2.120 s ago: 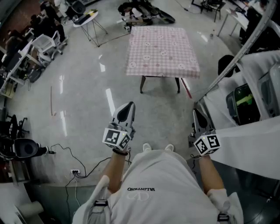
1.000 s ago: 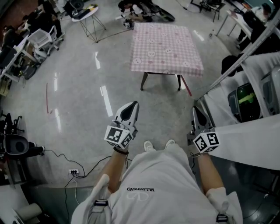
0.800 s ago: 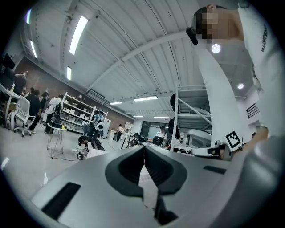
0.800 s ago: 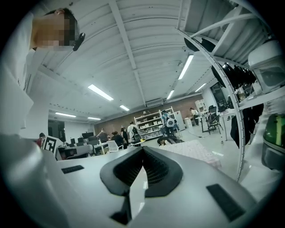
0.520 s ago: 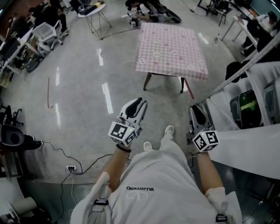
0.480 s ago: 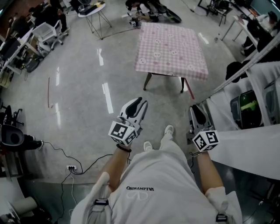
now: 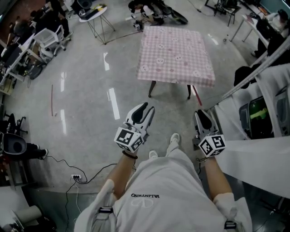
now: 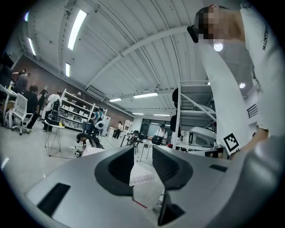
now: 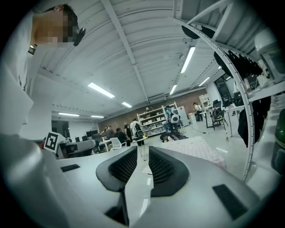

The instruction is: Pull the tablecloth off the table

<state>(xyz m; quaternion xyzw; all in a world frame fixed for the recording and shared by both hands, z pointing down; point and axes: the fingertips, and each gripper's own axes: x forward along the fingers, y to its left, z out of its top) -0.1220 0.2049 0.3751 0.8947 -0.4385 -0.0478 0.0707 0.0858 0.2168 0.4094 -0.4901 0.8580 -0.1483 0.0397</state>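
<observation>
Room: showing as a workshop with a glossy grey floor point(image 7: 81, 90) in the head view, reflecting strip lights.
Tablecloth: lying spread over the table point(image 7: 150, 89) ahead, pink checked tablecloth point(image 7: 176, 54) hanging over the edges, well apart from both tools.
Left gripper: pointing level toward the table, left gripper point(image 7: 144, 107) having just been opening, jaws now standing apart, gripping nothing.
Right gripper: held beside the white-draped rack point(image 7: 253, 158), right gripper point(image 7: 202, 116) with jaws slightly parted, gripping nothing.
Left gripper view only: framing the far tablecloth point(image 8: 143, 174) through the gap between the pads, plus storage shelves point(image 8: 78, 113) and ceiling lights.
Right gripper view only: placing the tablecloth point(image 9: 200, 149) to the right of the jaws rather than between them.
Head view only: taking in a white chair point(image 7: 50, 38), a small round side table point(image 7: 93, 13) and cables point(image 7: 77, 167) on the floor.
In the way: only open floor lying between the person's shoes point(image 7: 174, 138) and the table; a red rod point(image 7: 195, 96) leaning by the right-hand leg.
</observation>
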